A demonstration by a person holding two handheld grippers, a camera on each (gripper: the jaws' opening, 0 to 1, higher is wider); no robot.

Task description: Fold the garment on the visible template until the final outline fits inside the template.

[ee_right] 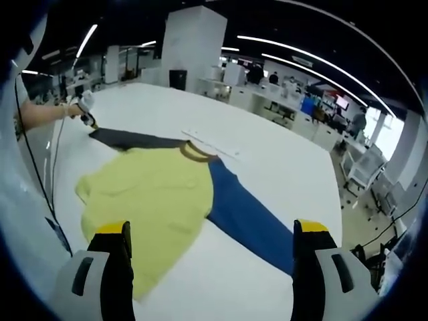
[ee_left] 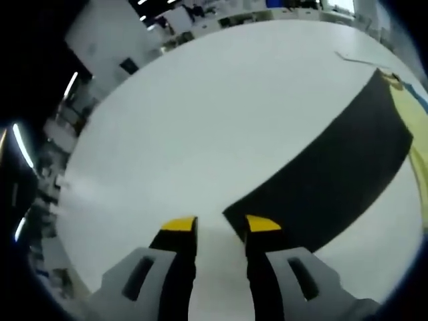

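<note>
The left tool point(ee_left: 221, 226) sits nearest in the left gripper view, its yellow-tipped jaws a narrow gap apart with nothing between them, hovering just over the white counter point(ee_left: 200, 120). Directly ahead of its right jaw begins the corner of a dark template point(ee_left: 334, 180), a long dark band running away to the upper right; at the band's far end a sliver of the yellow garment point(ee_left: 401, 100) lies on it.

In the right gripper view the right tool point(ee_right: 212, 231) has its jaws spread wide and holds nothing. Between and beyond them the yellow garment point(ee_right: 150, 197) lies flat on the counter point(ee_right: 281, 167), with a brown-trimmed neck on its far side. The template point(ee_right: 247, 217) shows blue here and stretches out from under the garment toward the right jaw. A dark part of it reaches far left, where the left tool point(ee_right: 85, 110) is held by a hand point(ee_right: 70, 110). A pale strip point(ee_right: 210, 144) lies beyond the collar.

Around the counter are a white pillar point(ee_right: 194, 47), desks and ceiling light strips.
</note>
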